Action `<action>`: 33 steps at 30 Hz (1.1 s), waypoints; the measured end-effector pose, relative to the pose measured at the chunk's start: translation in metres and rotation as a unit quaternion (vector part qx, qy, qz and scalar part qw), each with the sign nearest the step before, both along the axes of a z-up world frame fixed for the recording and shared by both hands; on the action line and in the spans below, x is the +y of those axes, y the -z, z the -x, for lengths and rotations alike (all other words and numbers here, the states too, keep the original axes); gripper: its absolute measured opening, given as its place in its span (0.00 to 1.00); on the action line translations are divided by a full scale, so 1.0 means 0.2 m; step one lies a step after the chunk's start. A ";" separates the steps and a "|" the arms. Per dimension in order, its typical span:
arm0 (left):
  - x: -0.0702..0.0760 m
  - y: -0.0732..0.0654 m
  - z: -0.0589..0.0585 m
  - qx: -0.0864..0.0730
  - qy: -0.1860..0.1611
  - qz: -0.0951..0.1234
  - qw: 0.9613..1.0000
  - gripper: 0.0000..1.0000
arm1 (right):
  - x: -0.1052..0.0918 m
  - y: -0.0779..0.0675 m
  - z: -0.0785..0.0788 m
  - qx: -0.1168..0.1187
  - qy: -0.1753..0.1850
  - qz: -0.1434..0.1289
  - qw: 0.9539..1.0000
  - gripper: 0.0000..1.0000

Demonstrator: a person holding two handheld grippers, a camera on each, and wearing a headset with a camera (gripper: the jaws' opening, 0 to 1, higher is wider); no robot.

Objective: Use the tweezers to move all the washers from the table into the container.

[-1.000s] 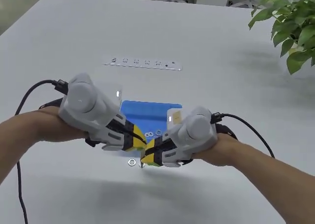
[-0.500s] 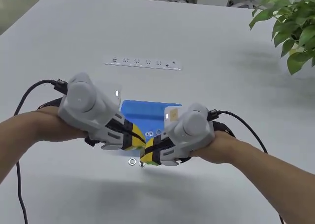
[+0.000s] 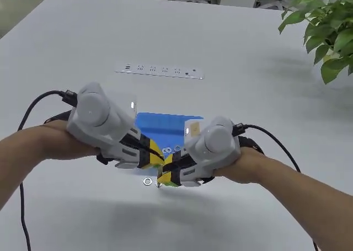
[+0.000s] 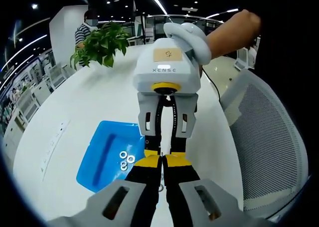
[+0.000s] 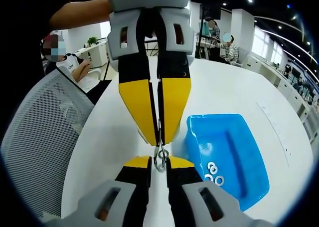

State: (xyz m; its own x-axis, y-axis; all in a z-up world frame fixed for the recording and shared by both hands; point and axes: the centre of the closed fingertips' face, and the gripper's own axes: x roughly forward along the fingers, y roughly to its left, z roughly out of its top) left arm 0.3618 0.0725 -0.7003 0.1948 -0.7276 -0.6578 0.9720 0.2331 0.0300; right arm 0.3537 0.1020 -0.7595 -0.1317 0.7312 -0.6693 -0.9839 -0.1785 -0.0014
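My two grippers meet tip to tip in front of the blue container [image 3: 165, 127], just above the table. The left gripper [image 3: 155, 154] comes in from the left with its yellow jaws pressed shut. The right gripper [image 3: 165, 177] faces it, shut on thin metal tweezers [image 3: 159, 183] whose tip points down at the table. One washer [image 3: 147, 181] lies on the table just left of that tip. In the right gripper view a small metal ring [image 5: 160, 159] sits between the right gripper [image 5: 160, 163] tips. Three washers [image 4: 124, 158] lie in the container [image 4: 102, 159].
A white power strip [image 3: 160, 70] lies flat behind the container. A potted plant [image 3: 325, 25] stands at the far right. A mesh office chair [image 4: 269, 137] is near the table's front edge. People sit at desks [image 5: 222, 42] in the background.
The right gripper has edged a little to the left, closer to the left gripper. The washer on the table and the container have not moved.
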 end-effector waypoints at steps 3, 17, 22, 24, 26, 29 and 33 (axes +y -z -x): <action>0.00 0.00 0.00 0.000 0.001 0.000 1.000 0.05 | 0.00 0.00 0.00 -0.001 0.000 0.000 1.000 0.14; 0.01 0.00 0.01 0.002 -0.004 -0.001 1.000 0.05 | 0.03 0.00 0.00 -0.015 -0.009 0.000 1.000 0.08; 0.02 0.00 0.02 0.005 -0.005 -0.001 1.000 0.05 | 0.03 0.00 0.01 -0.020 -0.014 0.001 1.000 0.07; 0.02 0.00 0.02 0.005 -0.007 0.000 1.000 0.06 | 0.03 0.00 0.01 -0.020 -0.015 0.003 1.000 0.06; 0.02 0.00 0.02 0.007 -0.010 0.002 1.000 0.06 | 0.03 0.00 0.00 -0.020 -0.015 0.003 1.000 0.06; 0.02 0.00 0.02 0.007 -0.012 0.004 1.000 0.06 | 0.03 0.00 0.01 -0.018 -0.014 0.004 1.000 0.06; 0.02 -0.01 0.03 0.008 -0.019 0.011 1.000 0.11 | 0.03 -0.02 0.00 -0.016 -0.011 -0.001 1.000 0.06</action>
